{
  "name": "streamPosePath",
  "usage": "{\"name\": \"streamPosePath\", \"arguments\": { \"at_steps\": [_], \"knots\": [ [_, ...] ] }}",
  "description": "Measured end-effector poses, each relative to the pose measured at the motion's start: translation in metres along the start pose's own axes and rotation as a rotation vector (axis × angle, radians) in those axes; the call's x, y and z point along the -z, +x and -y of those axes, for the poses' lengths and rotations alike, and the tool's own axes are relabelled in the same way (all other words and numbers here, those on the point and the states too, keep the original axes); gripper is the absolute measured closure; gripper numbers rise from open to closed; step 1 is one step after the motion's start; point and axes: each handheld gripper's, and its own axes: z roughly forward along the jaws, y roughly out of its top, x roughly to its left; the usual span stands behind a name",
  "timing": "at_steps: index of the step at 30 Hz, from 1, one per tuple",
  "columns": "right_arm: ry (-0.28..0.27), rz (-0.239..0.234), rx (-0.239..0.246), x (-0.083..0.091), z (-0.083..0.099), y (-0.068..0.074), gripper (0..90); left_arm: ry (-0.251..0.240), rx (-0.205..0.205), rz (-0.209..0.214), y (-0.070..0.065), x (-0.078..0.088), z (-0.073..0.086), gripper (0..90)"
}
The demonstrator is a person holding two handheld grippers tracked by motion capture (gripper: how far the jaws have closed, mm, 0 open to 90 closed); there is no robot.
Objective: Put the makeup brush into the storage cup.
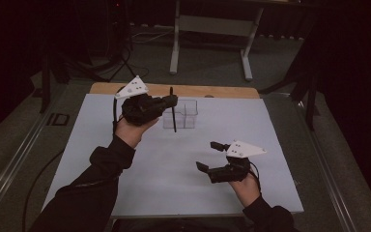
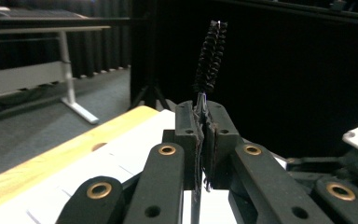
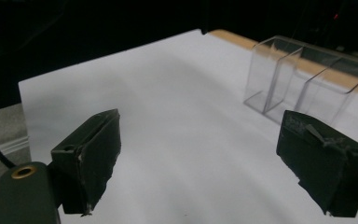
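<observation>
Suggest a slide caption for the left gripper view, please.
Left gripper clamps a thin black bottle brush upright above the white table.

A sheet [image 1: 183,164] lies on the counter [image 1: 174,90] and covers most of it; a strip of counter shows behind the sheet's far edge. A box with compartments [image 1: 181,114] stands on the far part of the sheet, near the middle. The left gripper [image 1: 173,100] is above the box's left side and holds a brush [image 1: 173,113] that stands almost upright, its lower end hanging in front of the box. The right gripper [image 1: 210,155] is nearer the person, to the right, well apart from the box. Behind the counter, a table frame [image 1: 212,29] stands on the floor [image 1: 212,63].
</observation>
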Motion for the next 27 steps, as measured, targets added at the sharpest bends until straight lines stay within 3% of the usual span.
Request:
{"name": "streamPosePath", "arguments": {
  "at_steps": [4,12,18,27],
  "knots": [
    [-0.012,0.028,0.019,0.009,-0.001,-0.002,13.6,-0.015,0.0,-0.026,0.006,0.003,-0.002,85.9],
    [-0.03,0.045,0.004,0.021,0.004,-0.008,13.8,-0.03,-0.016,-0.064,0.017,0.002,-0.007,85.9],
    [-0.042,0.063,-0.01,0.024,0.004,-0.012,13.9,-0.049,-0.035,-0.098,0.027,-0.002,-0.011,85.9],
    [-0.042,0.054,-0.014,0.022,0.006,-0.014,13.7,-0.067,-0.04,-0.138,0.043,-0.012,-0.014,85.9]
  ]
}}
